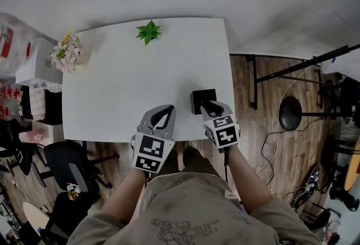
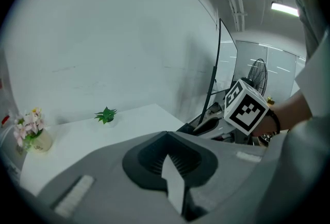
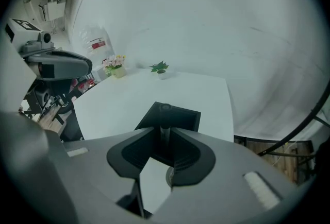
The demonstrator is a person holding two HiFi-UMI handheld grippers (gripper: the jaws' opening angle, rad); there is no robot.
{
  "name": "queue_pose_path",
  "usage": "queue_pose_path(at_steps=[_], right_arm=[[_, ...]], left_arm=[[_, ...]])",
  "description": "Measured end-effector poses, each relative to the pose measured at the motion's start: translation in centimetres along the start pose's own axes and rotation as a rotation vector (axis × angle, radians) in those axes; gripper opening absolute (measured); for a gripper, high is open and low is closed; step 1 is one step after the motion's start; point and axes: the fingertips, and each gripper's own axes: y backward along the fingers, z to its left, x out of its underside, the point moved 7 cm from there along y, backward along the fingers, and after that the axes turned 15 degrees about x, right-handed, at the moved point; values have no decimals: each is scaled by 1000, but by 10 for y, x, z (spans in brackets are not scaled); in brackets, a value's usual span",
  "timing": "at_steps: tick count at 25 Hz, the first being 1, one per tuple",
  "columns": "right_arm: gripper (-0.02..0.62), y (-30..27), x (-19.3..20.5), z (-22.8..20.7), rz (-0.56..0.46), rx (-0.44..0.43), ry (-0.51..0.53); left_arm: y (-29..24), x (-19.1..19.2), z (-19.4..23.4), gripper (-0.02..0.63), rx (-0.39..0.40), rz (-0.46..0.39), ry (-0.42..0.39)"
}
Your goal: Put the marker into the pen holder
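Note:
A square black pen holder (image 1: 200,97) stands near the front right corner of the white table (image 1: 124,86). My right gripper (image 1: 209,106) hangs just over it, shut on a dark marker (image 3: 164,135). In the right gripper view the marker points forward between the jaws, and its end lies over the pen holder (image 3: 183,117). My left gripper (image 1: 164,116) is at the table's front edge, left of the holder, shut with nothing in it. The left gripper view shows its jaws meeting at the tip (image 2: 166,134), with the right gripper's marker cube (image 2: 246,107) to the right.
A small green plant (image 1: 148,31) sits at the table's far edge, and a vase of flowers (image 1: 66,52) at its far left corner. A black chair (image 1: 67,162) stands left of the person. On the floor to the right are a fan (image 1: 291,113) and a black stand (image 1: 304,66).

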Motion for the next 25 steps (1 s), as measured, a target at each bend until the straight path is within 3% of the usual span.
queue_pose_path(at_steps=[5,18,25], right_arm=[[141,15,-10,-4,-53,3,-24],[57,121,-85,-14,-379,-22,-69],[35,186,-124,-18,-559,-36,-91]], left_arm=[[9,-5,-2,2,-15,-15,-13],[56,-55,-8,2,-79,-129,-94],[94,-96,-20,2,-119,-213,-193]])
